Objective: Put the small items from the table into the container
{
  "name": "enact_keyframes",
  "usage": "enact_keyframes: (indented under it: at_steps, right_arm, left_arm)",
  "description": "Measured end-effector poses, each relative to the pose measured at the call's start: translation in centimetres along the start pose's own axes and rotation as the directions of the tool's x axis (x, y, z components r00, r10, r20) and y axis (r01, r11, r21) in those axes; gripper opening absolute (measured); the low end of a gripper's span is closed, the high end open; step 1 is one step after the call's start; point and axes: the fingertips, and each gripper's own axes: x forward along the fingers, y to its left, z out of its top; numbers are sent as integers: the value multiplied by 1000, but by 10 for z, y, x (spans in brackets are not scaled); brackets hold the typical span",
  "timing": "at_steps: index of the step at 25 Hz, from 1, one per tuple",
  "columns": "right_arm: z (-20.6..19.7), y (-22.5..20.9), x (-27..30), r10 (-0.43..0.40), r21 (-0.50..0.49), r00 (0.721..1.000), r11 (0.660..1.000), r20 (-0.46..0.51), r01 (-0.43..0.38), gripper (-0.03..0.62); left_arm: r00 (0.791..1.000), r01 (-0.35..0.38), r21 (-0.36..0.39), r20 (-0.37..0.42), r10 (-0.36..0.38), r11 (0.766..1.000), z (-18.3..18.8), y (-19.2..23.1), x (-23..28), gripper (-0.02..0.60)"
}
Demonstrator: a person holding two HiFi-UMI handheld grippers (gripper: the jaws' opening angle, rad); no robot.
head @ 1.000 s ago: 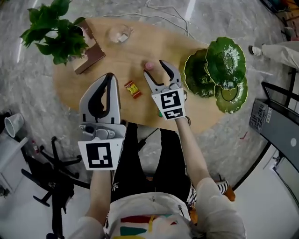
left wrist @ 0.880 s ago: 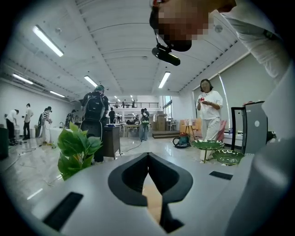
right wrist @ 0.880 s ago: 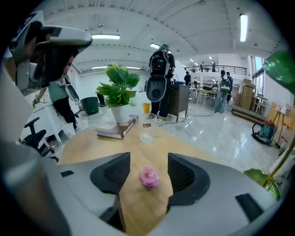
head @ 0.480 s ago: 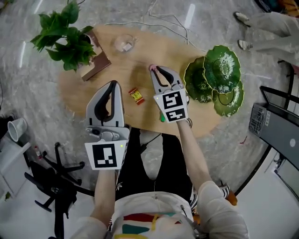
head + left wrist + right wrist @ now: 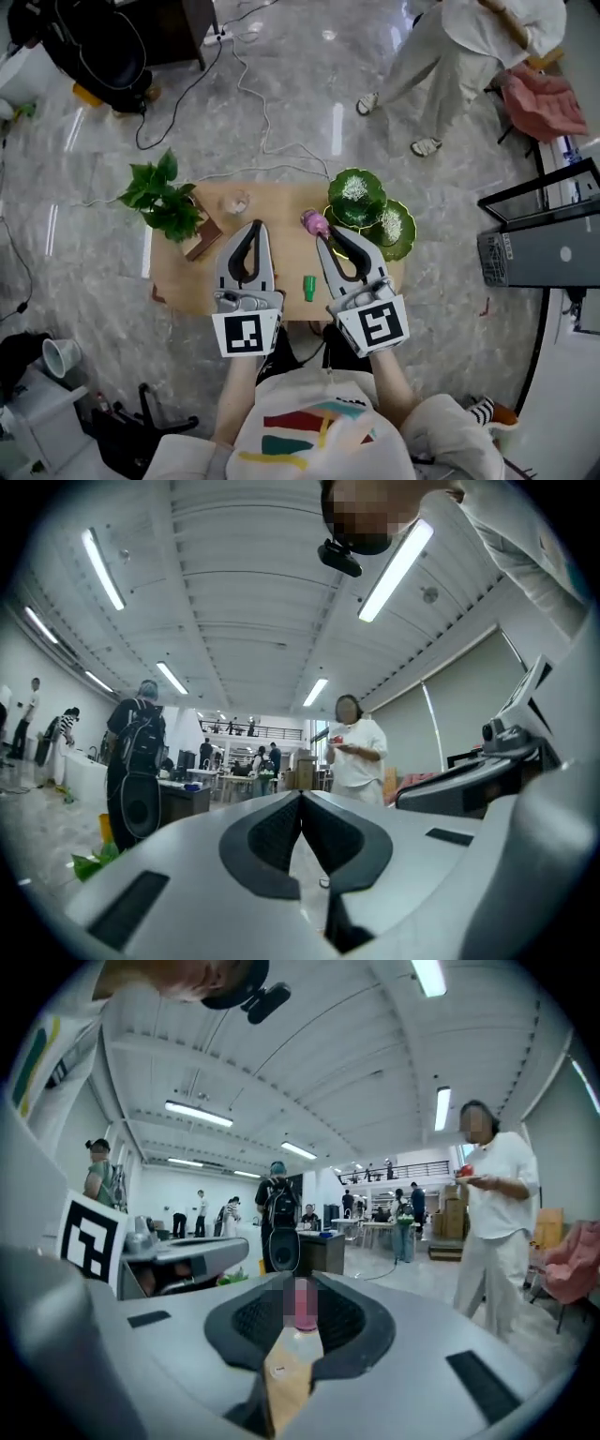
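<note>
Near the table's (image 5: 286,251) far edge a small glass bowl (image 5: 235,202) is sitting, contents too small to tell; at its right edge green leaf dishes (image 5: 357,197) are showing only pale glare; a green item (image 5: 308,288) is lying near the near edge; the left gripper (image 5: 253,228) is pointing level, jaws pressed together, empty; the right gripper (image 5: 322,234) is pinching a pink item (image 5: 312,222).

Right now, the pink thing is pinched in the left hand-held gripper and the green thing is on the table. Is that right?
Not quite. The pink thing is pinched in the right hand-held gripper, as the right gripper view shows. The left hand-held gripper is shut with nothing in it. The green thing is on the table.
</note>
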Motion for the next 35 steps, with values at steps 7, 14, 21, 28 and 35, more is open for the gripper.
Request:
enact_keyframes:
  at_steps: [7, 14, 21, 28, 35]
  right_arm:
    - [17, -39, -69, -113, -17, 994, 993, 6, 113, 71]
    - [-21, -108, -60, -192, -10, 980, 981, -61, 191, 71]
    - [-100, -166, -4, -202, 4, 947, 978, -248, 209, 71]
    - [-151, -174, 21, -136, 80, 927, 981, -351, 174, 72]
    - [-163, -190, 19, -234, 104, 920, 955, -313, 278, 121]
  left_arm:
    - [996, 89, -16, -31, -89, 996, 11, -53, 8, 8]
    - [998, 64, -33, 10, -63, 997, 32, -58, 29, 8]
    - [998, 67, 7, 6, -67, 998, 47, -74, 39, 8]
    - [997, 73, 37, -6, -73, 997, 44, -79, 38, 8]
    - [999, 30, 38, -29, -29, 999, 41, -64, 36, 8]
